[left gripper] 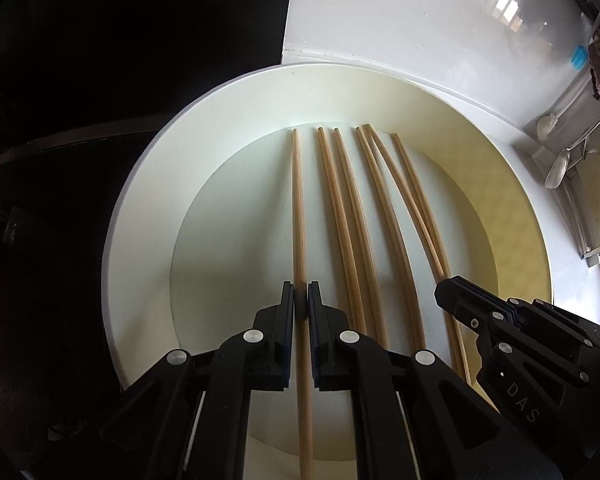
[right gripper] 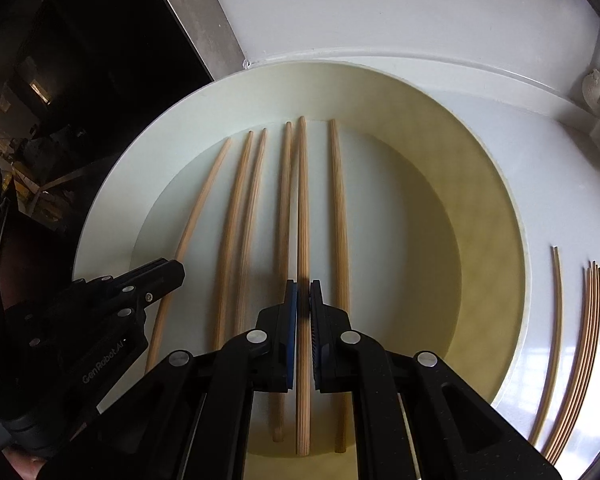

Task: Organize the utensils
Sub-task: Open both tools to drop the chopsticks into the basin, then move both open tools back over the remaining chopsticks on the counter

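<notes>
Lying parallel — six pale wooden chopsticks (right gripper: 303,208)

Both tools are matte black plastic, built alike. The black two-finger left gripper (left gripper: 301,300) has angular linkage arms pinned with round silver rivets, and its fingers carry thin dark-blue pads (left gripper: 288,308) on the inner faces. Seen from the other side, pale lettering on its body reads "GenRobot.AI". The black two-finger right gripper (right gripper: 303,300) shows the same silver rivets and blue pads (right gripper: 293,308), one faintly ribbed. Its housing bears white letters "DAS", with small screws nearby. Below the "GenRobot.AI" lettering, a pinkish patch (right gripper: 28,467) may be the person's skin.
</notes>
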### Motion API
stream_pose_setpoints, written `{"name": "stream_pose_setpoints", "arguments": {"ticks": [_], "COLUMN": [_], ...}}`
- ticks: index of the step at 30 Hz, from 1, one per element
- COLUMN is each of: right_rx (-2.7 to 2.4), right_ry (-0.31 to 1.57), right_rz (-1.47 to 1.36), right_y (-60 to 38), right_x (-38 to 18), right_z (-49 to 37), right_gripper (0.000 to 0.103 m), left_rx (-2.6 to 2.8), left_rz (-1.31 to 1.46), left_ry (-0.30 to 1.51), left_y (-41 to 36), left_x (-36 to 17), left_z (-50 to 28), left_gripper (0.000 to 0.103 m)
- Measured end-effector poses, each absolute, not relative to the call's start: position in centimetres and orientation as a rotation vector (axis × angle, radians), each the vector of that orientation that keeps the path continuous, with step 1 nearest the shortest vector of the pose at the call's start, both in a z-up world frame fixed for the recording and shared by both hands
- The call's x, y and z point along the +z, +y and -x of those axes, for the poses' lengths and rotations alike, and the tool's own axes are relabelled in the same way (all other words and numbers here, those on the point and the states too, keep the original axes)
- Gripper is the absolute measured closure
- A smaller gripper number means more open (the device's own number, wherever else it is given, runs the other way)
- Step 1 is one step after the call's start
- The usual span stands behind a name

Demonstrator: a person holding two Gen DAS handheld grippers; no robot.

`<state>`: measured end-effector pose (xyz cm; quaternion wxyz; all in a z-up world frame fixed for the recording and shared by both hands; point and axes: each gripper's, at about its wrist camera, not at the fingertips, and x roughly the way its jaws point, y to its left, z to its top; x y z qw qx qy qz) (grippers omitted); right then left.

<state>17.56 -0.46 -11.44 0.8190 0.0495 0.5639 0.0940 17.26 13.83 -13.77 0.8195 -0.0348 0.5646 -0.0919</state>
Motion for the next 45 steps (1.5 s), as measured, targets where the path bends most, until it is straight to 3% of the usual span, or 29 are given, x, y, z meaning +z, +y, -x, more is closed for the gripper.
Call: {"name": "stream_pose_setpoints", "arguments": {"ticks": [6, 8, 11, 17, 20, 26, 29, 38, 45], "right_rx": [0.193, 0.193, 0.188, 0.178, 0.177, 0.178, 0.177, 0.146, 0.088], "right_ry": [1.216, 1.202, 1.179, 1.143, 1.131, 1.108, 1.098, 1.090, 1.094], "right_rz": [-0.117, -0.122, -0.113, -0.105, -0.098, -0.088, -0.090, -0.105, -0.117], "right_y": [-0.9, -1.2, -1.4, -2.3, -2.6, -3.1, -3.3, -5.2, -7.8], "right_x": [-11.7, -11.3, -10.5, -9.0, -8.4, -7.0, -6.7, -5.6, -5.6], "right_z": [-17.4, -17.3, -17.1, -15.9, -15.2, -13.4, -12.7, -9.9, -7.6], "right_gripper": [0.097, 0.096, 0.094, 0.080, 0.079, 0.076, 0.067, 0.055, 0.052], "left_rx": [-0.195, -0.191, -0.179, -0.144, -0.124, -0.102, -0.095, -0.129, -0.173], "left_rz": [0.075, 0.075, 0.071, 0.040, 0.041, 0.022, 0.021, 0.001, 0.037], "left_ry": [1.208, 1.198, 1.178, 1.143, 1.121, 1.081, 1.068, 1.046, 1.063], "left_y": [14.4, 14.7, 15.1, 15.7, 15.9, 15.3, 15.4, 14.5, 13.2], "left_x": [-13.7, -13.4, -12.6, -11.3, -10.5, -9.0, -8.3, -6.8, -6.7], "left_z": [-17.0, -16.8, -16.4, -15.7, -15.1, -13.8, -12.8, -10.0, -8.9], "left_gripper": [0.090, 0.077, 0.066, 0.053, 0.040, 0.028, 0.024, 0.015, 0.014]}}
